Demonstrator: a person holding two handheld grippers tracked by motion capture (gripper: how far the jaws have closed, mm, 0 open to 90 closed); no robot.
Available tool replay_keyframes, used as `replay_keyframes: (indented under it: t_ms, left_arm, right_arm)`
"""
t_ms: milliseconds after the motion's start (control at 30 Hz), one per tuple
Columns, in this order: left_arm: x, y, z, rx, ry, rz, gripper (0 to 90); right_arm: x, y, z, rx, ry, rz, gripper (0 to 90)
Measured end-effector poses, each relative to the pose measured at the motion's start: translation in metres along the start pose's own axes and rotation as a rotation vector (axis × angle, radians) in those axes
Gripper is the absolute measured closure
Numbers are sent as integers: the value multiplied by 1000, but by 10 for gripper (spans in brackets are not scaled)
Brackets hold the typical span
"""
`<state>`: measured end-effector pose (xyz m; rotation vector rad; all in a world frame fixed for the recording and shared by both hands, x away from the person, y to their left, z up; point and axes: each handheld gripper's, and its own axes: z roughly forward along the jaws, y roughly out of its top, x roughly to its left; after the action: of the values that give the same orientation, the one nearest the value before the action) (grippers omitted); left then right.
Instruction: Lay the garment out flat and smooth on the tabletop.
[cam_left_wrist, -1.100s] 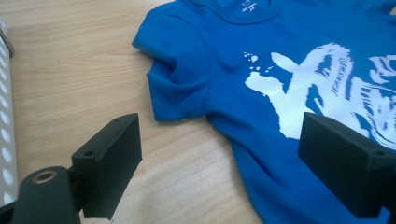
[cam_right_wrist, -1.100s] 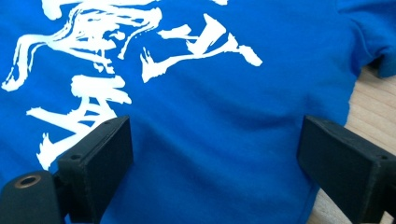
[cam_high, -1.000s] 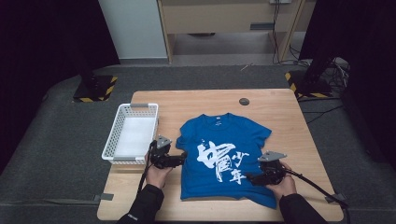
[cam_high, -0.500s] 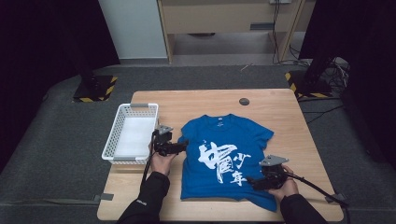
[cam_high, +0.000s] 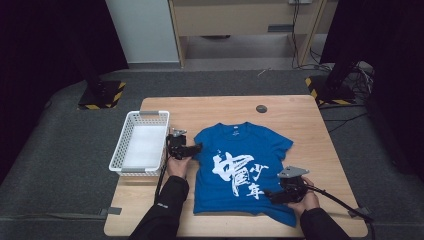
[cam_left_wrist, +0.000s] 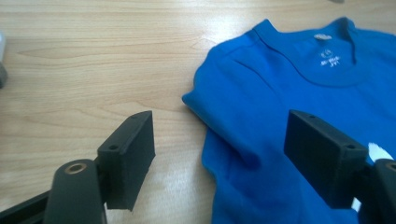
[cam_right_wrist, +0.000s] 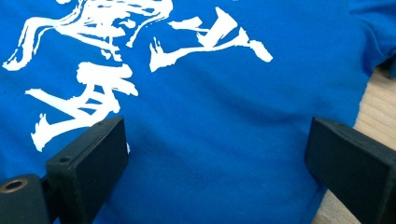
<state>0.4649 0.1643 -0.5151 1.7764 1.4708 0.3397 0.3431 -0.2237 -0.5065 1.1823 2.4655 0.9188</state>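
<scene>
- A blue T-shirt (cam_high: 240, 170) is lying flat and face up in the centre of the high view, white print showing, collar toward the top of the frame, on the wooden table (cam_high: 300, 112).
- The left gripper (cam_high: 192, 149) is sitting at the shirt's left sleeve, just left of centre in that view. In the left gripper view its jaws are standing wide apart — released, nothing between them — with the sleeve (cam_left_wrist: 210, 100) lying in the gap ahead.
- The right gripper (cam_high: 272, 192) is sitting over the lower right of the shirt, near the hem. In the right gripper view its jaws are likewise spread wide, gripping nothing, with printed cloth (cam_right_wrist: 210, 116) below and bare wood showing at the right edge.
- A white basket (cam_high: 141, 116) is standing empty at the left of the high view, just beside the left hand.
- Judgement: the work is looking to be at its very start — the shirt is spread out with no fold visible; both pinches and all the folding, and perhaps a move to the basket, are remaining.
</scene>
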Motion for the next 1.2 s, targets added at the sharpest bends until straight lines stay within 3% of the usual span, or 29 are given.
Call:
replay_keyframes:
  t_ms: [200,333,500,633,800,1100,1200]
  left_arm:
    - [5,-2,12,27,8,-13,292]
    - [3,-1,16,30,12,12,360]
    - [2,2,19,38,28,48,504]
    - [-1,1,19,46,66,98,651]
    - [-5,1,19,58,58,102,838]
    - [-6,1,18,59,45,96,885]
    - [-6,5,12,26,21,73,887]
  right_arm:
    - [0,0,0,2,1,1,63]
    - [0,0,0,3,1,1,63]
    - [0,0,0,3,0,1,63]
    - [0,0,0,4,1,1,63]
    - [0,1,0,5,1,1,63]
    - [0,1,0,5,1,0,63]
    - [0,1,0,6,1,0,63]
